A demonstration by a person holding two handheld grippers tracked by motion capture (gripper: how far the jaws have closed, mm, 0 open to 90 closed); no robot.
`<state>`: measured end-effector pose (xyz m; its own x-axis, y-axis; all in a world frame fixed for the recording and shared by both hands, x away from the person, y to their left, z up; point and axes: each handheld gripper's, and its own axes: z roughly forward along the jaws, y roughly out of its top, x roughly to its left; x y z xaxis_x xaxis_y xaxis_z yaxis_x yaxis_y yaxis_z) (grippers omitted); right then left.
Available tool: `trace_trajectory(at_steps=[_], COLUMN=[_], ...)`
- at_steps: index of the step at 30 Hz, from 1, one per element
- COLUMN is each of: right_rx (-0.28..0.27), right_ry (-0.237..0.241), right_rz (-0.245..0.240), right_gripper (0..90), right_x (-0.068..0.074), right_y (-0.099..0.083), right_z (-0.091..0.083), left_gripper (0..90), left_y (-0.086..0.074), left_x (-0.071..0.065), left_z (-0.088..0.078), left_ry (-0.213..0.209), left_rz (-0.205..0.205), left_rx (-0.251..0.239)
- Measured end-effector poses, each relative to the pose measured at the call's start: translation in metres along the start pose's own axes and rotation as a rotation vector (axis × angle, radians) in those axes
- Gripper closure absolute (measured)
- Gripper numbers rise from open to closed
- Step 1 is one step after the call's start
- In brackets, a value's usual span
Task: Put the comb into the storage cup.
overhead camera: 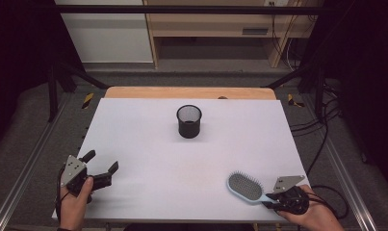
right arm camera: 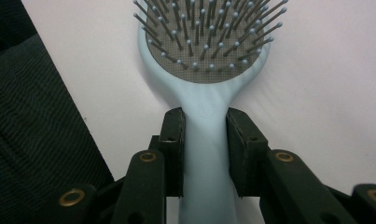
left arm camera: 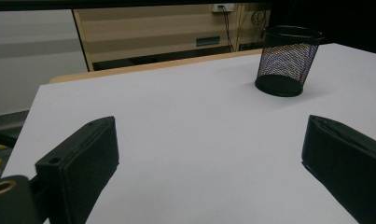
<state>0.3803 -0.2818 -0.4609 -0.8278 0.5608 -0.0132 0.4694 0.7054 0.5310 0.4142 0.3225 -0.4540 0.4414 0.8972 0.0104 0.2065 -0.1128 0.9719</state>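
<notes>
The pale blue plastic hairbrush (overhead camera: 247,188) with its oval pad of grey, ball-tipped bristles lay near the front right corner of the white bench (overhead camera: 191,159), bristles facing up and head pointing toward the middle of the bench. Its handle ran back into the right hand-held gripper (overhead camera: 271,201), which the person's right hand (overhead camera: 312,211) held low at the bench's front edge. In the right gripper view, the right hand-held gripper (right arm camera: 205,149) had its two black jaws pressed against either side of the hairbrush (right arm camera: 205,70) handle, just below the spot where the handle widened into the head. The pads touched the plastic on both sides, so the brush was pinched there.

The left hand-held gripper (overhead camera: 101,166) sat at the front left of the bench, gripped by the person's left hand (overhead camera: 76,204), with its grey three-cornered plate on top. Its jaws stood spread wide apart with nothing between them, and in the left gripper view the left hand-held gripper (left arm camera: 209,144) showed bare white bench between the two black pads.

A black wire-mesh cylindrical cup (overhead camera: 189,121) stood upright toward the far middle of the bench, well apart from both hand-held grippers and from the hairbrush. In the left gripper view the mesh cup (left arm camera: 288,60) stood ahead and to the right of the open jaws.
</notes>
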Motion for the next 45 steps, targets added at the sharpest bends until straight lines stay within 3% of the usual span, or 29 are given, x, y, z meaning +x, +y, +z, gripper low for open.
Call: trace_trajectory(at_steps=[5, 10, 15, 23, 26, 32, 37, 42, 45], right_rx=[-0.042, -0.086, -0.196, -0.297, -0.342, -0.381, -0.451, -0.5, -0.513], right_ry=[-0.007, -0.049, -0.091, -0.161, -0.146, -0.157, -0.138, -0.129, -0.133], right_rz=[0.014, 0.031, 0.087, 0.119, 0.147, 0.164, 0.205, 0.209, 0.202], right_gripper=[69.4, 69.5, 69.4, 69.4, 69.5, 69.5, 69.5, 69.5, 69.5], right_x=[0.002, -0.006, -0.019, -0.031, -0.034, -0.037, -0.034, -0.031, -0.03], right_y=[0.002, 0.012, 0.031, 0.066, 0.076, 0.09, 0.095, 0.1, 0.102], right_z=[-0.002, -0.003, -0.001, 0.01, 0.016, 0.027, 0.035, 0.035, 0.033], left_gripper=[3.7, 3.7, 3.8, 3.7, 3.6, 2.1, 2.0, 2.0, 2.0], left_y=[-0.001, -0.001, 0.001, 0.003, 0.001, 0.004, 0.005, 0.01, 0.017], left_x=[0.0, 0.002, 0.0, -0.006, -0.011, -0.016, -0.019, -0.027, -0.035], left_z=[0.0, 0.0, 0.001, 0.004, 0.007, 0.008, 0.011, 0.02, 0.029], left_ry=[0.001, 0.007, 0.004, -0.009, -0.021, -0.031, -0.039, -0.037, -0.053], left_rz=[0.006, -0.002, 0.018, 0.043, 0.081, 0.112, 0.11, 0.151, 0.135], left_rx=[0.007, 0.004, 0.002, 0.002, 0.029, 0.017, 0.013, 0.027, -0.002])
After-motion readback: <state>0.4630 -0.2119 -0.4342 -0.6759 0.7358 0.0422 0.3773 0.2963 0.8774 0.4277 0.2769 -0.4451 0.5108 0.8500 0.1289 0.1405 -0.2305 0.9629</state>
